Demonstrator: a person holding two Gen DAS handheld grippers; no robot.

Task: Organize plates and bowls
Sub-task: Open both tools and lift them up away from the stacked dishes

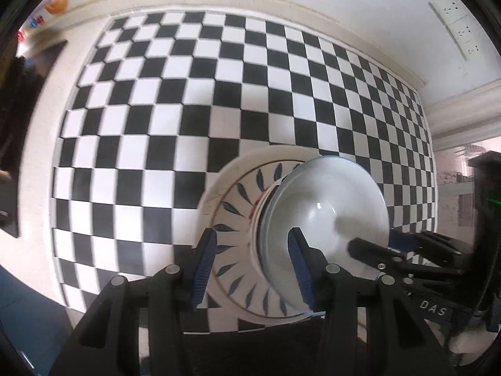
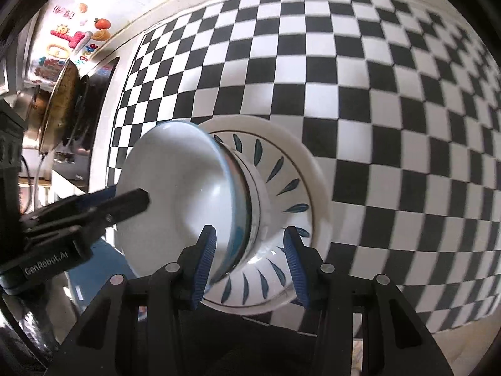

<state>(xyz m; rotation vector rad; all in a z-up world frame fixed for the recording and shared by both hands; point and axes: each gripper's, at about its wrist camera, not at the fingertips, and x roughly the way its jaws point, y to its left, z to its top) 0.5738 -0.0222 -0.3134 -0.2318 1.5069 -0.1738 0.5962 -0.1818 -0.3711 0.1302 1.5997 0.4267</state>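
Both of your hand-held grippers are clamped on one stack of dishes, from opposite sides. Your left hand-held gripper (image 1: 253, 269) grips the rim of the white bowl (image 1: 328, 206) — one pad inside the bowl, the other outside it over the plate. Your right hand-held gripper (image 2: 249, 263) grips the far rim the same way. The bowl sits on a second bowl (image 2: 260, 194), and both rest in the leaf-patterned plate (image 2: 300, 169), over the checkered tabletop (image 2: 391, 94).

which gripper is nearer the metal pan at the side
Left. The left gripper clamps the dish stack on the rim facing the pan; the right gripper clamps the opposite rim, farther off.
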